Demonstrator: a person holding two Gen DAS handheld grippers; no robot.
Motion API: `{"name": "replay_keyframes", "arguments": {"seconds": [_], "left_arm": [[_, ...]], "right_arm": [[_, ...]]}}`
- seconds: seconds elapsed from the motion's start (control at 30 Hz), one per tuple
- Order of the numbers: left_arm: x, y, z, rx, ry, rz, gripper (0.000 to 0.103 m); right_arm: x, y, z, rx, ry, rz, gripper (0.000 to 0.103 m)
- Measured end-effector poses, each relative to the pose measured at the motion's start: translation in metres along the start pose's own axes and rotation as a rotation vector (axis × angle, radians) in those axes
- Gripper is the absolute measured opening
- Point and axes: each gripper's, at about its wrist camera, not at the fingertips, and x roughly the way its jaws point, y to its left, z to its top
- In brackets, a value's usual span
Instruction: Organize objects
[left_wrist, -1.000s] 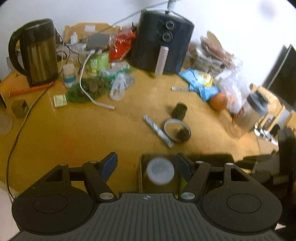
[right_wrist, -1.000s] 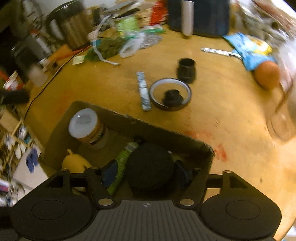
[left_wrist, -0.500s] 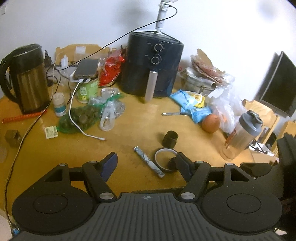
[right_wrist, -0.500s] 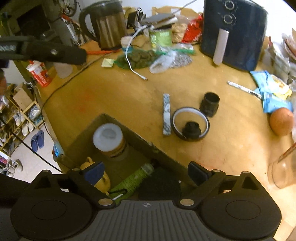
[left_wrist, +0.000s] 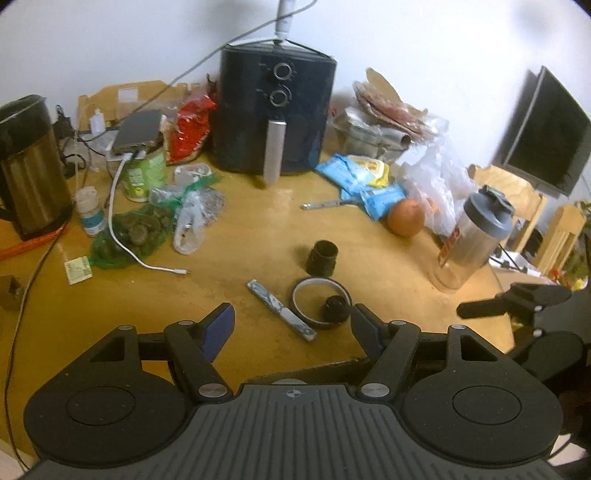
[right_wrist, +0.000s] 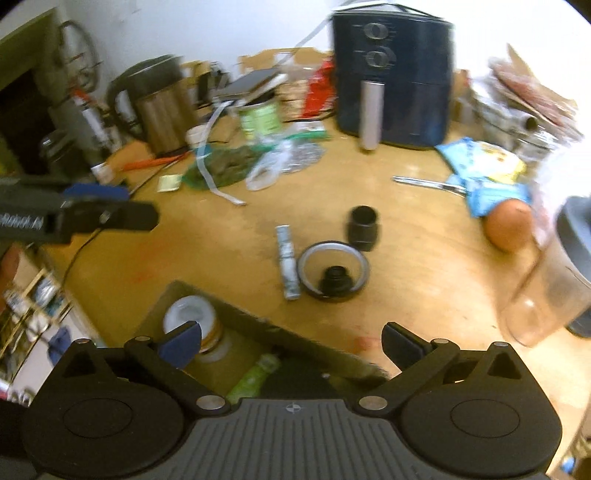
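Note:
A brown cardboard box (right_wrist: 240, 319) sits at the table's near edge and holds a white-lidded jar (right_wrist: 192, 323), a green tube (right_wrist: 255, 378) and a black round object (right_wrist: 303, 373). My right gripper (right_wrist: 291, 341) is open and empty above the box. On the table beyond lie a silver-blue stick (right_wrist: 287, 266), a tape ring (right_wrist: 334, 271) with a small black cap (right_wrist: 335, 281) inside it, and a black cylinder (right_wrist: 364, 228). My left gripper (left_wrist: 291, 328) is open and empty, just short of the stick (left_wrist: 281, 309) and ring (left_wrist: 320, 301).
A black air fryer (left_wrist: 275, 114), a kettle (left_wrist: 27, 166), a green net bag (left_wrist: 131, 236), a white cable (left_wrist: 122, 229), snack packets (left_wrist: 360, 181), an orange (left_wrist: 406, 218) and a shaker bottle (left_wrist: 471, 236) crowd the table's back and right. A monitor (left_wrist: 546, 129) stands far right.
My right gripper opened, left the black round object in the box and drew back upward. My left gripper rose and pulled back from above the box; the jar left its view.

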Motion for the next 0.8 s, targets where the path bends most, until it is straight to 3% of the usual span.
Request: {"name": "replay_keyframes", "arguments": {"seconds": [0.43,0.8], "left_arm": [[0.03,0.006,0.003,0.034,0.088,-0.083,0.069],[0.056,0.013,0.012,0.059,0.138,-0.115,0.069]], "right_arm": [[0.004,-0.027,0.005,0.159,-0.022,-0.137,0.103],[0.023,-0.032,0.017,0.173,-0.008,-0.181,0.103]]}}
